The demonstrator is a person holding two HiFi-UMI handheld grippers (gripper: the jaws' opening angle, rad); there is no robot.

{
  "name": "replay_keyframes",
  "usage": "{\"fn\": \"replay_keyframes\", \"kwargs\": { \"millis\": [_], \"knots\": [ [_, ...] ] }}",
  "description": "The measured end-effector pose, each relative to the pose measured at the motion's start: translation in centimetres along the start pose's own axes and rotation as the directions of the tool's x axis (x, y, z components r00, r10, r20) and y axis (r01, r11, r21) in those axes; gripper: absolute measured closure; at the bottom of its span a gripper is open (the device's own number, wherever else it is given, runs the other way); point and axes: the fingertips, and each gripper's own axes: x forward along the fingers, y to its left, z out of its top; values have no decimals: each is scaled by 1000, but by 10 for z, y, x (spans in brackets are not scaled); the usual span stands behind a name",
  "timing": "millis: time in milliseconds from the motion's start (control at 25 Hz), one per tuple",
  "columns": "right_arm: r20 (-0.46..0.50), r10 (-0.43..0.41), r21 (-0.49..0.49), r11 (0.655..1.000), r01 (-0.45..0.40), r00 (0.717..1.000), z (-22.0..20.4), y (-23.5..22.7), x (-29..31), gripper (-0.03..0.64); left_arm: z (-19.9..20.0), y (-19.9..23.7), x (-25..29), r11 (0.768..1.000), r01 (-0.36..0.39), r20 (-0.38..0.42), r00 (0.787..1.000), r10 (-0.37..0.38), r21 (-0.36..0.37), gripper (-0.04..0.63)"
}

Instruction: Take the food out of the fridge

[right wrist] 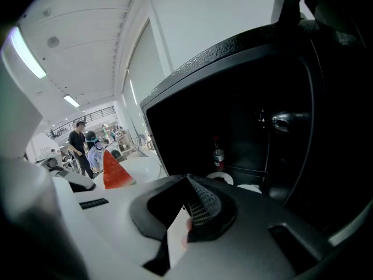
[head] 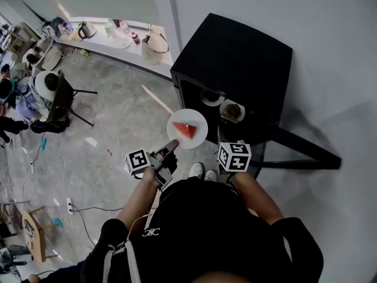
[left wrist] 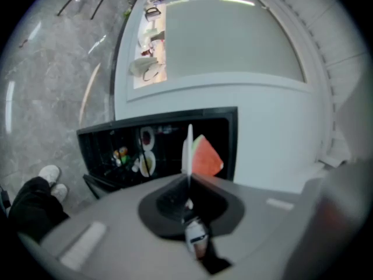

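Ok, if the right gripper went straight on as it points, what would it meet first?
Probably the white plate inside the open fridge, just below the small bottle; depth is hard to judge.

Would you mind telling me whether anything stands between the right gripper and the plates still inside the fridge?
Nothing visible does. The fridge is open, and the right gripper, shut and empty, faces the plates directly.
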Motion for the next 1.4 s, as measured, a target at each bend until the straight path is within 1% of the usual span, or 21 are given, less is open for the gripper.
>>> {"fn": "replay_keyframes", "kwargs": {
  "millis": [200, 360, 440, 600, 720, 920, 1080, 1280, 1400],
  "knots": [
    [21, 9, 1, 1000, -9, 1000, 10, -1, 4, 620, 7, -41, -10, 999, 35, 16, 999, -35, -11, 589],
    [32, 9, -7, 1000, -9, 999, 15, 3, 1, 620, 20, -90, -12, 994, 104, 23, 994, -105, 24, 588],
    [27, 12, -9, 1000, -12, 1000, 12, 4, 0, 621, 26, -110, -9, 991, 127, 21, 992, -128, 36, 588],
    [11, 26, -17, 1000, -26, 1000, 6, 9, 0, 620, 43, -139, 6, 994, 106, 26, 994, -107, 40, 588],
    [13, 28, -11, 1000, -28, 1000, 5, 12, -8, 621, 52, -160, 21, 992, 101, 29, 994, -103, 75, 584],
    [30, 13, 6, 1000, -13, 999, 9, 2, -9, 620, 72, -173, 58, 990, 120, 46, 991, -123, 69, 584],
    [31, 1, 8, 1000, -1, 1000, 9, -4, -9, 620, 90, -176, 84, 992, 113, 69, 991, -116, 52, 584],
    [31, -9, 11, 1000, 9, 999, 7, -9, -13, 620, 104, -175, 108, 994, 102, 90, 990, -104, 28, 581],
    [32, -15, 15, 1000, 15, 999, 9, -15, -10, 620, 111, -170, 122, 996, 89, 101, 991, -89, 2, 581]
  ]
}}
